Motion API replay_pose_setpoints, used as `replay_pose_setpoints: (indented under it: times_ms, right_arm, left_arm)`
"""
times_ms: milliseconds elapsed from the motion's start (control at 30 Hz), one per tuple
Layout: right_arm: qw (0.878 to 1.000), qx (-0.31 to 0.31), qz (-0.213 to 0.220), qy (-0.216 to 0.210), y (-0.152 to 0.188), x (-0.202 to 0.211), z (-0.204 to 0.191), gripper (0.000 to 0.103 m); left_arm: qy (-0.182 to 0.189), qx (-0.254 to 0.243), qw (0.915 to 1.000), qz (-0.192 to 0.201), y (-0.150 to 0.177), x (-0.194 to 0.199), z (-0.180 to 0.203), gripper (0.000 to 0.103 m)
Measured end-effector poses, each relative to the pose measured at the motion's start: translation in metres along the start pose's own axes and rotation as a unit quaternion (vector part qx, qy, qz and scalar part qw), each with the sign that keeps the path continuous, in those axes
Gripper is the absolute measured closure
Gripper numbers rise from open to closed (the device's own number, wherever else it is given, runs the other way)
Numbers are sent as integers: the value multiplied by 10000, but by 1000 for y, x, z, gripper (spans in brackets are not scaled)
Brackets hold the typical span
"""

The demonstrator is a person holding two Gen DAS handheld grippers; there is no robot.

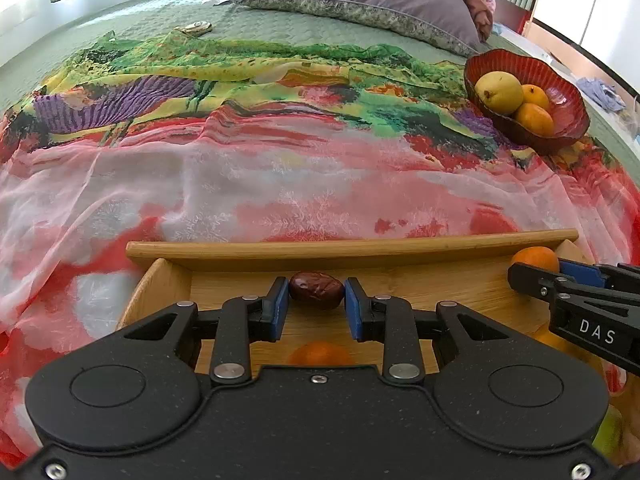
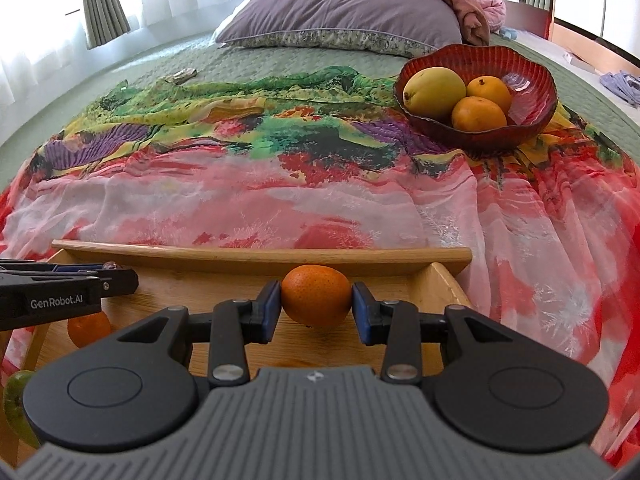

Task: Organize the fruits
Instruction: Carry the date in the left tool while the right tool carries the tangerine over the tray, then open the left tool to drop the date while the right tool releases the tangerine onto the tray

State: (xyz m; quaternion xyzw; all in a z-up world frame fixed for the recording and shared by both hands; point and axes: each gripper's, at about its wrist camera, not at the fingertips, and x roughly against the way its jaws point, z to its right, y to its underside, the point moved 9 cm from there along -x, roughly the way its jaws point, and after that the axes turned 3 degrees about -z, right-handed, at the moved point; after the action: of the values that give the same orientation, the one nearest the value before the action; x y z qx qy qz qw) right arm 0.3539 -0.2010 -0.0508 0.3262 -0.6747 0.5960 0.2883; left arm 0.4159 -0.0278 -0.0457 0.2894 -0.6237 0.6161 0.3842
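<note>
wooden tray (image 1: pixel 352 245) on bed, jaws around red date (image 1: pixel 316 290), tangerine (image 2: pixel 316 301)

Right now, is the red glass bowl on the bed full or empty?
Partly full. The red ruffled glass bowl holds a yellow-green mango and two oranges, with bare glass showing on its right side.

Daylight coming in through sheer curtains (image 2: pixel 48 32) at rear left, blowing out to near white. Scene reading bright, even; shadows staying soft, faint one sitting under orange (image 2: pixel 316 300). Glare glinting off red glass bowl (image 2: pixel 532 92) inner wall. Fisheye bending tray rim (image 1: pixel 352 246) and bed edge, dark vignette cutting corners. Near-lens fruit blurring: orange (image 1: pixel 320 354) below fingers, green fruit (image 2: pixel 16 404) at left edge. Mid-distance staying sharp.
</note>
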Motion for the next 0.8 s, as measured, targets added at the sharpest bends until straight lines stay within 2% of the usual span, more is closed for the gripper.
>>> replay_pose_setpoints:
  times_ms: [800]
  right_arm:
    - [10000,44,-2,-11,0,-2,-1,57]
  left_arm:
    - [-127,-119,9998,39,0,-1,2,72]
